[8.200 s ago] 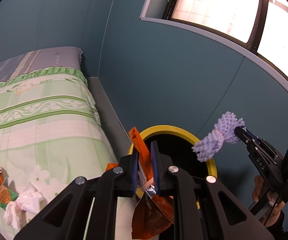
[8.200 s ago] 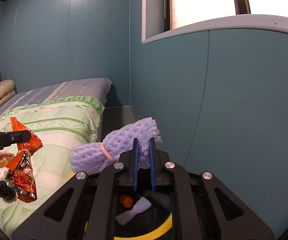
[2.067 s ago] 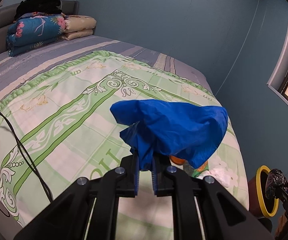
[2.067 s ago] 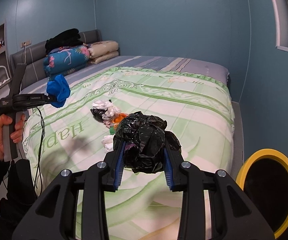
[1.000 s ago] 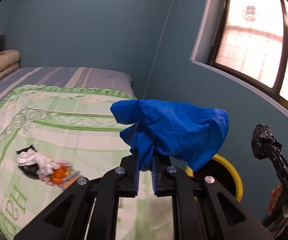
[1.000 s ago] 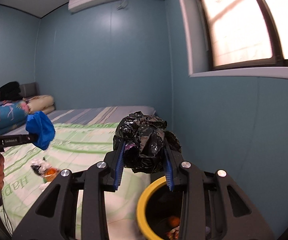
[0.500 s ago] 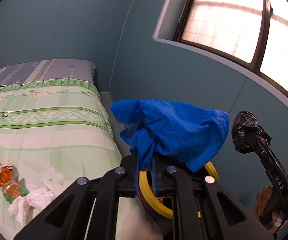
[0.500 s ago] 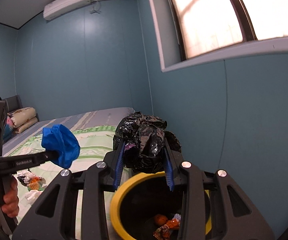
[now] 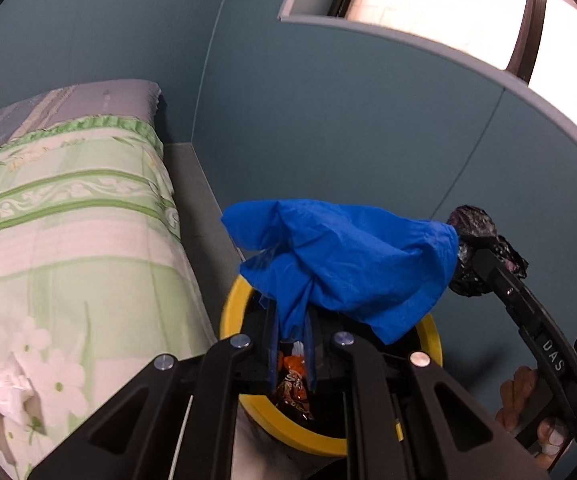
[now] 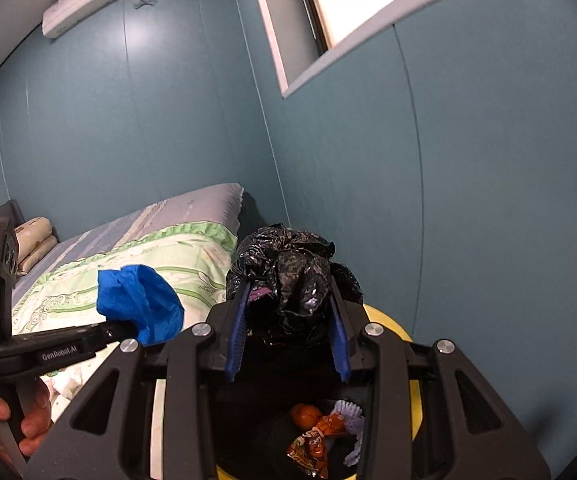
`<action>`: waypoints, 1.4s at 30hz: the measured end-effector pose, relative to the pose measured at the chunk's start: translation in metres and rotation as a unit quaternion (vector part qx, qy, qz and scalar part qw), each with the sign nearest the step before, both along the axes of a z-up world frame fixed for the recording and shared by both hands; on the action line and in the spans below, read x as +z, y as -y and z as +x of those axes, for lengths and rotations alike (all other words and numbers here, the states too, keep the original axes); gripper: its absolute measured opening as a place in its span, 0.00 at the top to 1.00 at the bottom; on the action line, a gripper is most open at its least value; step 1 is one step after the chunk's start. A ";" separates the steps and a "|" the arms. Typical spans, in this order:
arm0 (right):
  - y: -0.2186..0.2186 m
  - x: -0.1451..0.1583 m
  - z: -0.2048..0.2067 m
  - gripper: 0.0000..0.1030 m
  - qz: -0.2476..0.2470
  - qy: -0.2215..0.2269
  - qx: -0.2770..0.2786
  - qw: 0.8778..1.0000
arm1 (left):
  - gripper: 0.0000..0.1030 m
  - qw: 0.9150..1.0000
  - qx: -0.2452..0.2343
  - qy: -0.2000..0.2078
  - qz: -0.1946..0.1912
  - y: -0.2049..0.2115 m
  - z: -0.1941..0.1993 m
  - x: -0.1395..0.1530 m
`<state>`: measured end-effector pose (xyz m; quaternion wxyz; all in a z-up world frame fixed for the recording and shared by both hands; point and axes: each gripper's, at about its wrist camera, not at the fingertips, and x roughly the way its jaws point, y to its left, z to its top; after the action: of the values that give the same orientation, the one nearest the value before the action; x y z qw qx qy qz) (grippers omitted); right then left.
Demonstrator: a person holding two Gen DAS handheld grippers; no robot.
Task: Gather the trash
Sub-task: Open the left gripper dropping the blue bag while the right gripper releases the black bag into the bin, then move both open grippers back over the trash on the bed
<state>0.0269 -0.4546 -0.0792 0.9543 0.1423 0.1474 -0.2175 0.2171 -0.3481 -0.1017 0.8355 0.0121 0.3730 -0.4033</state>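
My left gripper [image 9: 291, 350] is shut on a crumpled blue plastic bag [image 9: 340, 268] and holds it right above the yellow-rimmed trash bin [image 9: 232, 304]. My right gripper [image 10: 286, 334] is shut on a crumpled black plastic bag [image 10: 288, 276] and holds it over the same bin [image 10: 392, 322]. In the left wrist view the black bag [image 9: 484, 256] is to the right of the blue one. In the right wrist view the blue bag [image 10: 140, 302] is at the left. Orange wrappers [image 10: 316, 436] and purple foam netting [image 10: 350, 416] lie inside the bin.
The bed with a green patterned cover [image 9: 60, 236] lies to the left of the bin. White tissue and other scraps [image 9: 2, 394] lie on its near corner. The blue wall [image 9: 348, 128] with a window sill stands right behind the bin.
Both grippers have moved closer to the bin and lower, each still holding its bag. The bin's inside now shows more fully under the right gripper.
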 end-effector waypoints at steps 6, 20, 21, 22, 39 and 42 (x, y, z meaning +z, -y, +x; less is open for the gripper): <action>0.008 -0.008 0.016 0.66 0.015 -0.018 -0.009 1.000 | 0.91 1.000 -0.016 -0.021 0.013 0.014 0.003 -0.020; 0.019 -0.012 0.020 0.48 0.019 -0.026 -0.025 0.999 | 0.68 0.999 -0.004 -0.041 0.011 0.018 0.006 -0.025; 0.020 -0.012 0.020 0.48 0.019 -0.026 -0.026 0.999 | 0.62 0.999 -0.001 -0.041 0.008 0.016 0.007 -0.024; 0.020 -0.011 0.020 0.48 0.019 -0.026 -0.028 0.999 | 0.59 0.999 0.002 -0.041 0.004 0.014 0.007 -0.022; -0.013 0.024 0.012 0.42 -0.005 0.003 -0.001 1.000 | 0.49 0.997 0.078 -0.003 -0.014 -0.067 0.025 0.018; -0.032 0.034 0.018 0.42 -0.020 0.007 0.021 1.000 | 0.44 0.994 0.107 0.014 -0.006 -0.095 0.029 0.027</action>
<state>0.0449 -0.4226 -0.0448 0.9623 0.1216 0.1394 -0.1992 0.2462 -0.2535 -0.0745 0.8789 -0.0274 0.3582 -0.3138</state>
